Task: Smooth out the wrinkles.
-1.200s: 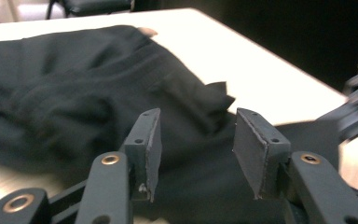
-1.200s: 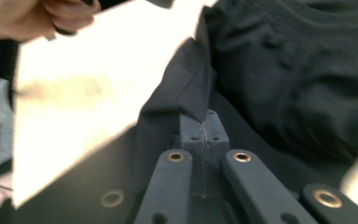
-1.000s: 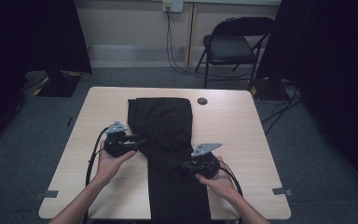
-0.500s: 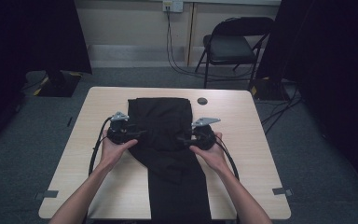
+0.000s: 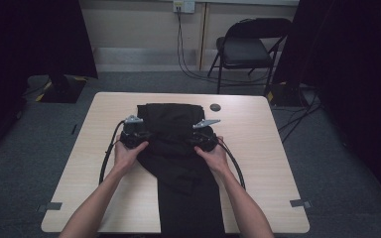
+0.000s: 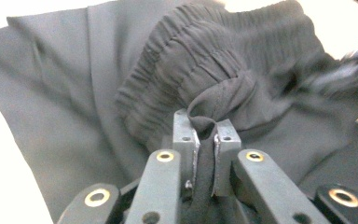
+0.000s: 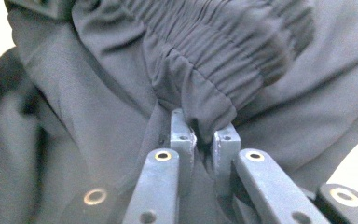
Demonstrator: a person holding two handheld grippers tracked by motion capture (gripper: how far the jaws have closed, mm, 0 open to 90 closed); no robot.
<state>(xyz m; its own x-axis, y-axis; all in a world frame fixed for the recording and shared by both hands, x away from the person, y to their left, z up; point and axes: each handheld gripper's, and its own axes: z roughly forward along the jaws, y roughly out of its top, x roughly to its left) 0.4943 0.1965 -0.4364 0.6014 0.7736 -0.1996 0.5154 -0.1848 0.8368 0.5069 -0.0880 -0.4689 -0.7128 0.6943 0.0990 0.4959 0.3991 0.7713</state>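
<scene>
A pair of black trousers [image 5: 178,163] lies lengthwise on the wooden table [image 5: 263,163], legs running off the near edge. Its gathered elastic waistband [image 6: 186,70] is folded over the fabric beneath. My left gripper [image 5: 133,135] holds the garment's left side, jaws shut on a bunched fold of waistband cloth [image 6: 207,135]. My right gripper [image 5: 204,138] holds the right side, jaws shut on the waistband's edge [image 7: 200,114]. Both grippers are lifted slightly over the upper part of the trousers.
A small dark round disc [image 5: 215,107] sits on the table near the far edge. A black folding chair [image 5: 248,49] stands behind the table. Cables [image 5: 106,153] trail from both grippers across the tabletop. Bare wood lies to the left and right of the trousers.
Both grippers have carried the waistband away from the person, from mid-table toward the far end, folding the trousers over themselves. The right gripper travelled the farthest.
</scene>
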